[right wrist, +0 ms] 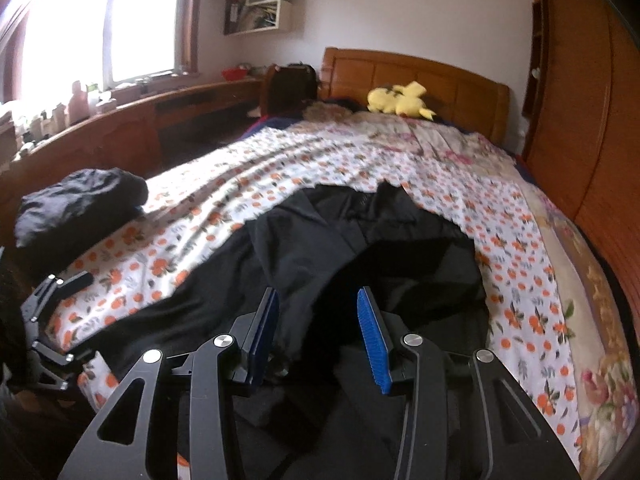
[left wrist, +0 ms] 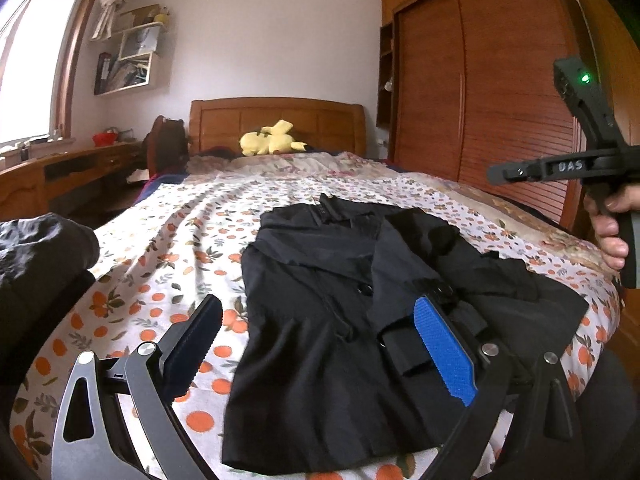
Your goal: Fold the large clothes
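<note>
Black cloth made up the task's thing: a large black coat (left wrist: 340, 320) lay spread on the bed, its collar toward the headboard and its hem near the foot of the bed. One front panel was folded across the body, and a sleeve lay out to the side nearer the wardrobe. Buttons showed near the middle of the coat.

Over the coat's lower part was the left gripper (left wrist: 320, 344), with its jaws standing wide apart. One blue pad (left wrist: 444, 352) was above the dark cloth and the other finger was above the sheet just beside the coat. Nothing was between them.

The right gripper (right wrist: 318, 336) pointed down at the coat from the wardrobe side, its jaws partly apart with dark cloth seen through the gap. The right wrist view was blurred, but the pads did not seem to press on the fabric. In the left wrist view a hand (left wrist: 610, 228) held this tool's handle, where a green light glowed.

Under the coat was the bedsheet (left wrist: 168, 240), white with orange fruit. A dark bundle of cloth (right wrist: 80, 204) sat at the bed's edge nearer the window. A yellow plush toy (left wrist: 272, 140) lay by the wooden headboard (left wrist: 276, 116). A wooden wardrobe (left wrist: 480, 80) stood on one side of the bed, and a desk (right wrist: 140, 120) under the window on the other side.
</note>
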`<state>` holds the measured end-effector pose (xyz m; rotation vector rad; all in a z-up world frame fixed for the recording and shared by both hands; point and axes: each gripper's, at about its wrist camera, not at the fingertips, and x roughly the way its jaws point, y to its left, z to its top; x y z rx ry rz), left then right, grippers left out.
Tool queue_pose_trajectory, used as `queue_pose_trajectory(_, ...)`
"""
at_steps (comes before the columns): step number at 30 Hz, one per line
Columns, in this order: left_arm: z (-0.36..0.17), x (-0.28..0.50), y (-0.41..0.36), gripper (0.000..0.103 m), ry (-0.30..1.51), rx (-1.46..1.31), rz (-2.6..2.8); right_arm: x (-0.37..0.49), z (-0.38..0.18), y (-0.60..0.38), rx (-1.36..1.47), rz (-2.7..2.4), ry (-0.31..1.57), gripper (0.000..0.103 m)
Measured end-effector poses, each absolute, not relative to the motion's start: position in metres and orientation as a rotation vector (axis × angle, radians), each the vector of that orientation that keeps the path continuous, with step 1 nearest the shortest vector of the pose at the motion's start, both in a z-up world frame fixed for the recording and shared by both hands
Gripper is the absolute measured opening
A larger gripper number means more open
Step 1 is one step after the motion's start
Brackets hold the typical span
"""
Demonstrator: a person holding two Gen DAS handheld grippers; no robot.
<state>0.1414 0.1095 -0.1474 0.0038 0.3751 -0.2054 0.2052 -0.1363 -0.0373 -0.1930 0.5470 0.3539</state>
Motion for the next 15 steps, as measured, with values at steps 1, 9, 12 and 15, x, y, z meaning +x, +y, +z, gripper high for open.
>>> queue_pose_trajectory(1, -0.148, 0.141, 0.106, 0.097, 0.377, 0.011, -0.209, 0.206, -0.041, -0.139, -0.191, 0.351, 0.553, 0.040)
queue_pose_trajectory(9, -0.159, 0.143, 0.073, 0.097, 0.414, 0.074, -0.244, 0.208, -0.089, -0.169, -0.198, 0.315, 0.629, 0.057)
queue_pose_trajectory(12, -0.164, 0.146, 0.059, 0.097, 0.434, 0.097, -0.255, 0.211, -0.112, -0.185, -0.199, 0.297, 0.666, 0.057)
queue_pose_trajectory(15, -0.173, 0.151, 0.041, 0.097, 0.460, 0.135, -0.262, 0.217, -0.132, -0.202, -0.200, 0.268, 0.705, 0.057)
